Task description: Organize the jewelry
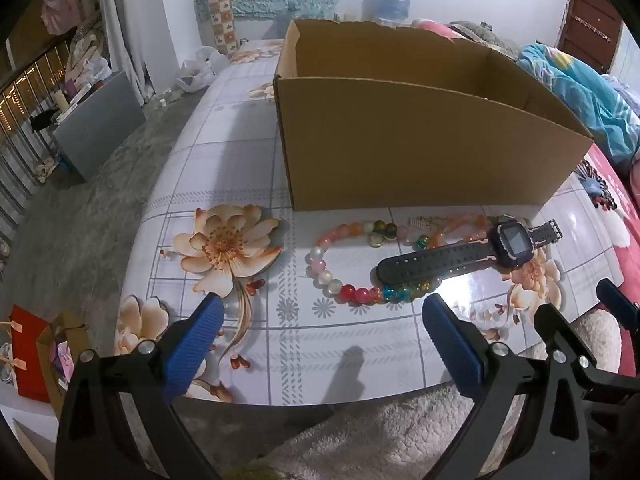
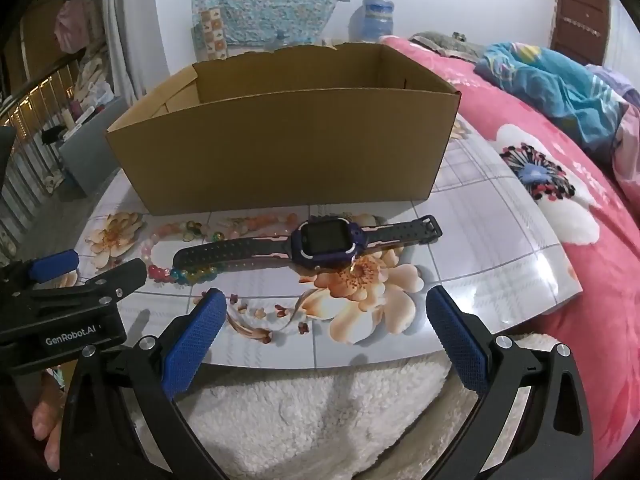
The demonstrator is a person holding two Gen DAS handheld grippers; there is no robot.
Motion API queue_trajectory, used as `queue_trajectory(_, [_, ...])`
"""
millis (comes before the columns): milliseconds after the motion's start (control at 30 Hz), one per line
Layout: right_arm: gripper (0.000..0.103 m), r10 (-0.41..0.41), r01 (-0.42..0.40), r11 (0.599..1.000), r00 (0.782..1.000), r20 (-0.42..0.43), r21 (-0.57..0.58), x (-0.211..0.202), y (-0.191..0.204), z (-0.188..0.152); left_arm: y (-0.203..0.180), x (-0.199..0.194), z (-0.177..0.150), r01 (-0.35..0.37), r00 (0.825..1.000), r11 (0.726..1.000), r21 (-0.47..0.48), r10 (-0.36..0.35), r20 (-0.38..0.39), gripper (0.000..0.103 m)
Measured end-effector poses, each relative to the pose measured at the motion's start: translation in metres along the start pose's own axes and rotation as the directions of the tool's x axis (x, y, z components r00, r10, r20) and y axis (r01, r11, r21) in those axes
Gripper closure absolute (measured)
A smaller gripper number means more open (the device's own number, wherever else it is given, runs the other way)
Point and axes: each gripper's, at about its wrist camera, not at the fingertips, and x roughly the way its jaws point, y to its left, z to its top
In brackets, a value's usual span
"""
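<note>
A bead bracelet (image 1: 340, 268) of pink, red, white and green beads lies on the flowered table (image 1: 248, 168) in front of an open cardboard box (image 1: 420, 152). A dark blue digital watch (image 1: 508, 242) with a black strap lies across the bracelet's right side. My left gripper (image 1: 320, 320) hangs open over the table's near edge, short of the beads, nothing between its blue pads. In the right wrist view the watch (image 2: 324, 242) lies ahead of my right gripper (image 2: 324, 316), also open and empty, with the bracelet (image 2: 184, 270) to its left and the box (image 2: 288, 160) behind.
A pink flowered bedspread (image 2: 580, 248) and a blue blanket (image 2: 560, 80) lie to the right. A white fluffy rug (image 2: 304, 408) sits below the table's near edge. The left gripper's body (image 2: 68, 300) shows at the left of the right wrist view. A red bag (image 1: 28, 352) stands on the floor.
</note>
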Motion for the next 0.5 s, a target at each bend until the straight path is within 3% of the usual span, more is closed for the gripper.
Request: queue_trajectory(500, [0.007,0.0,0.0,1.0,1.0,0.002,-0.008,0.0037,0.0038,-0.0013,0.0018,0.0009,-0.0019,0.006,1.0,1.0,-0.006,-0.006,0.006,0.005])
